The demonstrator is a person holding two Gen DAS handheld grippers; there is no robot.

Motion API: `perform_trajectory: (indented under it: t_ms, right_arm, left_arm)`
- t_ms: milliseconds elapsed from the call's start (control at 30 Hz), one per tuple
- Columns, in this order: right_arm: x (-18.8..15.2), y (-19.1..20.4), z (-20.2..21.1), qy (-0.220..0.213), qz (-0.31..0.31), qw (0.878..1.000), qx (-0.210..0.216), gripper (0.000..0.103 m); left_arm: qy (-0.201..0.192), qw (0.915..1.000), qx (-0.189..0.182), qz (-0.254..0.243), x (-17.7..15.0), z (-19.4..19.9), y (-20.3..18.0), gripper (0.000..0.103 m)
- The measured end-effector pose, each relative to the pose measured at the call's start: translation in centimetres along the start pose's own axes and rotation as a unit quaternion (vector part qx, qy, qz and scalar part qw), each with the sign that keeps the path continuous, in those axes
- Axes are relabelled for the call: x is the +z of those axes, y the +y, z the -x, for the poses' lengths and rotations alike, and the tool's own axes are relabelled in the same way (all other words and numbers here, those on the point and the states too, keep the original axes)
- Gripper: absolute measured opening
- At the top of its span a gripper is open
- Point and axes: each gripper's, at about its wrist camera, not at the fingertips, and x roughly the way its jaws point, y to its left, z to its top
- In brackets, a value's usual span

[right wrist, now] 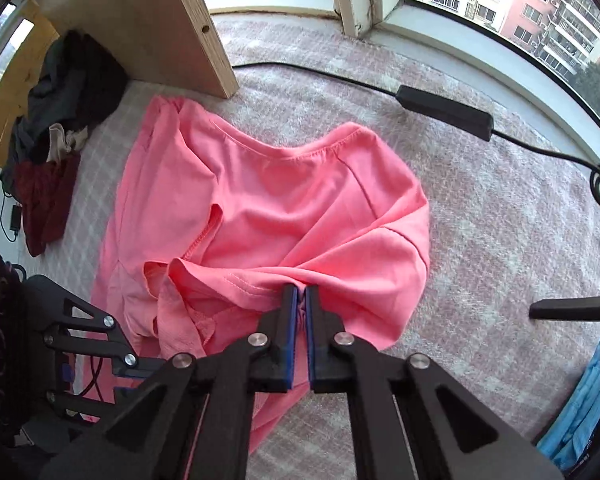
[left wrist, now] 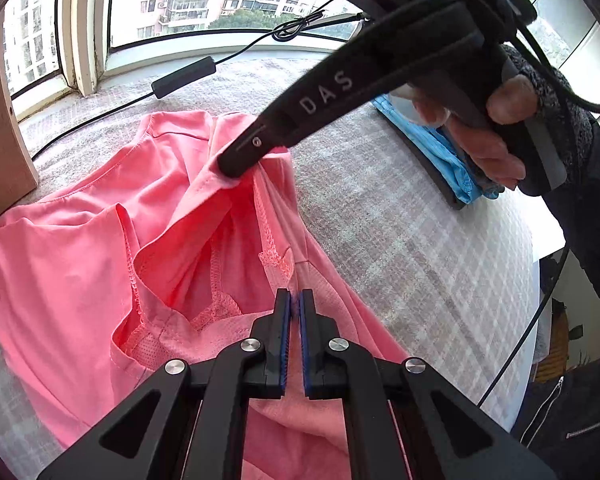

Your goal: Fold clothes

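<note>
Through the left wrist camera, the left claw (left wrist: 294, 300) pointed down over a pink garment (left wrist: 100, 248), its blue-padded jaws drawn nearly together with a thin layer of the pink mesh fabric pinched between them. The garment lay crumpled on a pale checked cloth (left wrist: 400, 248) covering the surface by the window. Ahead, the right claw (left wrist: 230, 170), held in a person's hand (left wrist: 488, 148), gripped a bunched fold of the same garment and held it raised off the cloth. Behind that hand sat a folded blue garment (left wrist: 448, 160). A black cable with an inline box (left wrist: 183, 77) ran along the window side.

Through the right wrist camera, the right claw (right wrist: 300, 294) had its jaws narrowed onto a gathered hem of the pink garment (right wrist: 300, 200), fabric visibly pressed between the pads. The garment spread beyond it toward a wooden panel (right wrist: 204, 40). The left claw (right wrist: 100, 344) showed at the lower left edge, over the garment's near side. A heap of dark and maroon clothes (right wrist: 56, 140) lay at far left, well apart.
</note>
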Motion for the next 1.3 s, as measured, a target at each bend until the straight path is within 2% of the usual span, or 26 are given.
perform_trajectory:
  t_ms: [100, 167, 233, 300, 333, 367, 467, 533, 633, 767, 833, 967, 1033, 1100, 1133, 1167, 1200, 1233, 1300]
  right_arm:
    - [0.6, 0.3, 0.4, -0.004, -0.012, 0.999, 0.031, 0.004]
    - [1.2, 0.3, 0.4, -0.009, -0.022, 0.999, 0.035, 0.004]
    - [0.4, 0.9, -0.2, -0.027, -0.027, 0.998, 0.057, 0.006]
    - [0.9, 1.2, -0.2, -0.041, -0.031, 0.994, 0.095, 0.014]
    - [1.3, 1.3, -0.2, -0.041, -0.033, 0.992, 0.114, 0.027]
    - [1.5, 1.4, 0.1, -0.052, -0.04, 0.991, 0.116, 0.034]
    - [1.3, 1.1, 2.1, -0.098, -0.059, 0.985, 0.126, 0.034]
    - [0.2, 0.2, 3.4, -0.123, -0.072, 0.981, 0.13, 0.034]
    - [-2.1, -1.4, 4.3, -0.134, -0.089, 0.983, 0.09, 0.034]
    - [-2.8, -4.3, 2.4, -0.098, -0.116, 0.988, 0.028, 0.034]
    - [-2.7, -5.7, 1.6, -0.091, -0.137, 0.986, 0.023, 0.034]
    - [-1.6, -6.5, 0.2, -0.091, -0.144, 0.985, -0.004, 0.034]
    - [-1.1, -6.5, -0.7, -0.086, -0.15, 0.985, 0.005, 0.034]
    - [-0.8, -6.5, -1.7, -0.079, -0.152, 0.985, 0.025, 0.034]
    - [-0.8, -6.6, -1.9, -0.079, -0.155, 0.984, 0.031, 0.033]
    - [-0.8, -6.6, -2.1, -0.08, -0.158, 0.984, 0.036, 0.018]
    - [-0.8, -6.8, -2.2, -0.081, -0.158, 0.983, 0.04, 0.009]
    - [-0.8, -6.9, -2.0, -0.083, -0.159, 0.983, 0.042, 0.005]
    - [-0.8, -7.2, -1.8, -0.086, -0.159, 0.983, 0.039, 0.005]
  left_arm:
    - [-0.008, 0.9999, 0.01, 0.005, -0.6, 0.8, 0.1, 0.004]
    - [-0.012, 0.9997, 0.02, 0.007, -1.0, 1.3, 0.1, 0.004]
    - [-0.009, 0.9995, 0.028, 0.013, -1.4, 1.8, 0.7, 0.004]
    - [-0.006, 0.9991, 0.037, 0.019, -1.9, 2.2, 1.2, 0.004]
    - [-0.004, 0.9989, 0.041, 0.023, -2.1, 2.5, 1.5, 0.007]
    - [-0.002, 0.9986, 0.045, 0.026, -2.3, 2.7, 1.8, 0.007]
    - [-0.025, 0.9963, 0.073, 0.038, -1.5, 4.2, 3.4, 0.009]
    - [-0.035, 0.9949, 0.089, 0.033, -0.1, 4.5, 4.4, 0.016]
    - [-0.027, 0.9959, 0.073, 0.045, 2.3, 3.0, 6.4, 0.017]
    - [-0.005, 0.996, 0.072, 0.053, 4.8, 0.4, 7.9, 0.017]
    - [0.006, 0.9958, 0.078, 0.048, 5.5, -0.7, 8.2, 0.017]
    - [0.009, 0.9969, 0.061, 0.049, 5.9, -1.6, 8.7, 0.017]
    - [0.004, 0.9973, 0.056, 0.047, 6.0, -1.7, 8.6, 0.015]
    - [-0.002, 0.9975, 0.058, 0.04, 6.2, -1.5, 8.3, 0.009]
    - [-0.004, 0.9975, 0.061, 0.035, 6.2, -1.3, 8.0, 0.004]
    - [-0.008, 0.9976, 0.062, 0.03, 6.2, -1.0, 7.8, 0.002]
    - [-0.012, 0.9977, 0.061, 0.028, 6.1, -0.6, 7.7, 0.002]
    - [-0.016, 0.9977, 0.06, 0.027, 6.1, -0.2, 7.5, 0.002]
    - [-0.024, 0.9973, 0.063, 0.026, 6.1, 0.7, 7.4, 0.002]
